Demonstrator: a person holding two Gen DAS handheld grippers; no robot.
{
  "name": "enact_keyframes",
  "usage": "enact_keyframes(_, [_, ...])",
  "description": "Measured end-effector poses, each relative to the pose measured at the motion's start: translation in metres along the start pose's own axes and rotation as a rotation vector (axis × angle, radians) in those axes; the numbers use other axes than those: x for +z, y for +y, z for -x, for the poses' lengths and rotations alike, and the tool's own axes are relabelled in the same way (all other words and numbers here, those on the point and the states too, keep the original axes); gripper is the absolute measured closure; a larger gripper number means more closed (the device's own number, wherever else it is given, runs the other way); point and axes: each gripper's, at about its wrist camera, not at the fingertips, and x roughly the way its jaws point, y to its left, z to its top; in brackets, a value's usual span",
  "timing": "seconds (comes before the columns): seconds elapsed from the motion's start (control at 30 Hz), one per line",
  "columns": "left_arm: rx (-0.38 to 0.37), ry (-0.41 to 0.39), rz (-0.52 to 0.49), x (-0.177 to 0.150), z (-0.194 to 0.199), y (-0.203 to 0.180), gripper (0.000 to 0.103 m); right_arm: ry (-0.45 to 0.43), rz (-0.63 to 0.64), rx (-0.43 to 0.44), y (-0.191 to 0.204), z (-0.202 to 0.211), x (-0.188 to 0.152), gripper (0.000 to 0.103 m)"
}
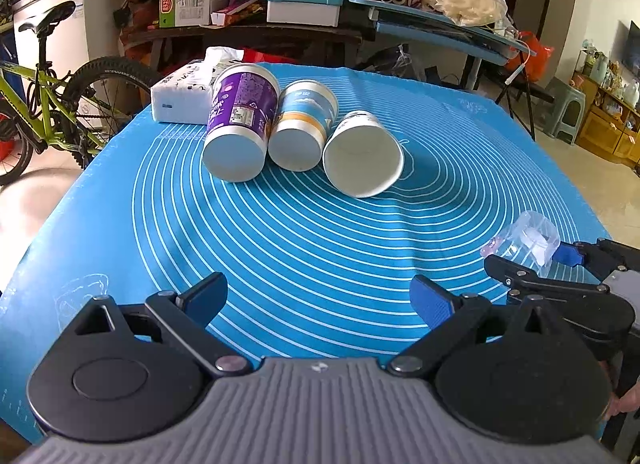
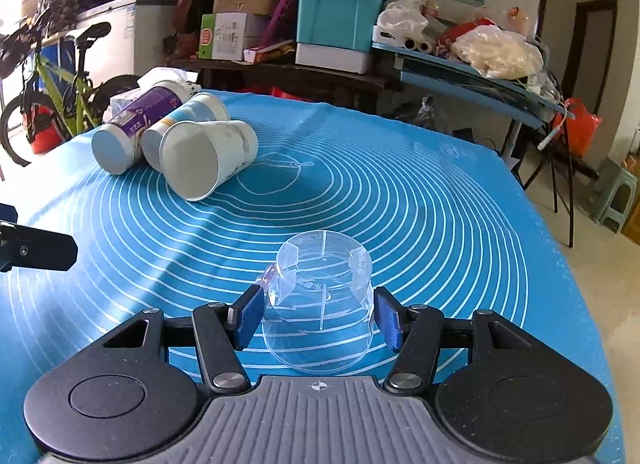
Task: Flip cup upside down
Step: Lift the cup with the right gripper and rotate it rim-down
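Note:
A clear plastic measuring cup (image 2: 320,304) stands upside down on the blue mat (image 2: 440,224), base up, between the blue pads of my right gripper (image 2: 320,320). The pads sit right at its sides; contact is not certain. The cup also shows in the left wrist view (image 1: 524,238), at the right gripper's tips (image 1: 532,260). My left gripper (image 1: 318,302) is open and empty, low over the mat's near edge, to the left of the right gripper.
Three paper cups lie on their sides at the far left of the mat: purple (image 1: 240,120), blue and yellow (image 1: 302,126), white (image 1: 362,152). A tissue pack (image 1: 184,92) lies behind them. A bicycle (image 1: 44,104) and cluttered shelves stand beyond the table.

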Motion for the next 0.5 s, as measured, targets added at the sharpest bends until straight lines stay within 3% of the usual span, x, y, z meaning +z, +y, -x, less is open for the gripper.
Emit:
enact_keyframes(0.17, [-0.001,0.0,-0.002,-0.001,0.001,-0.002,0.006,-0.005,0.015,-0.013,0.004,0.003,-0.001,0.044])
enact_keyframes(0.5, [-0.003,0.001,0.002,-0.001,0.002,-0.003,0.006,-0.011,0.055,-0.011,0.012,0.009,-0.004,0.026])
